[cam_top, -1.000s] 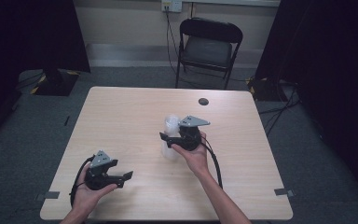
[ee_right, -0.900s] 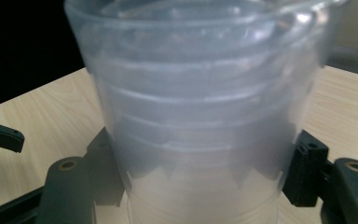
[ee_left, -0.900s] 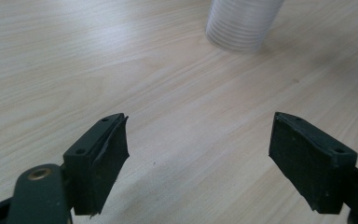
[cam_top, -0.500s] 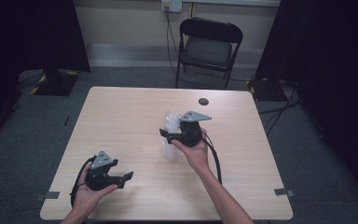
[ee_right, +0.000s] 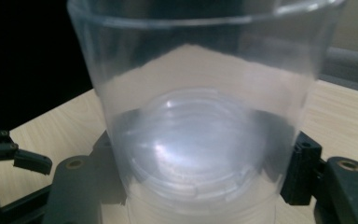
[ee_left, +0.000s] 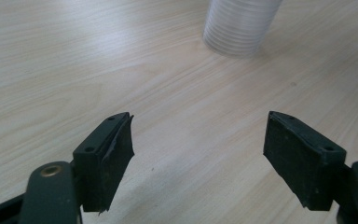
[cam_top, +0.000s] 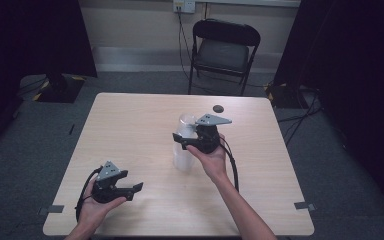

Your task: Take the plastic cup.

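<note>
A clear plastic cup (cam_top: 185,123) stands upright between the jaws of my right gripper (cam_top: 181,142), above a second clear cup (cam_top: 182,161) that rests on the table near its middle. In the right gripper view the held cup (ee_right: 200,93) spans the frame and the pads of my right gripper (ee_right: 200,175) press on both its sides; these jaws have just been closing on it. My left gripper (cam_top: 131,189) rests at the table's front left, open, pointing right. Its jaws (ee_left: 198,149) have just been closing a little with nothing between them. The ribbed lower cup (ee_left: 240,28) stands ahead of them.
A small dark round disc (cam_top: 218,108) lies on the wooden table (cam_top: 130,125) near its far edge. A black folding chair (cam_top: 225,50) stands beyond the table. Black cables trail from both grippers along the forearms.
My right gripper has risen a little with the upper cup, drawing it up from the lower one. The left gripper has stayed in place.
</note>
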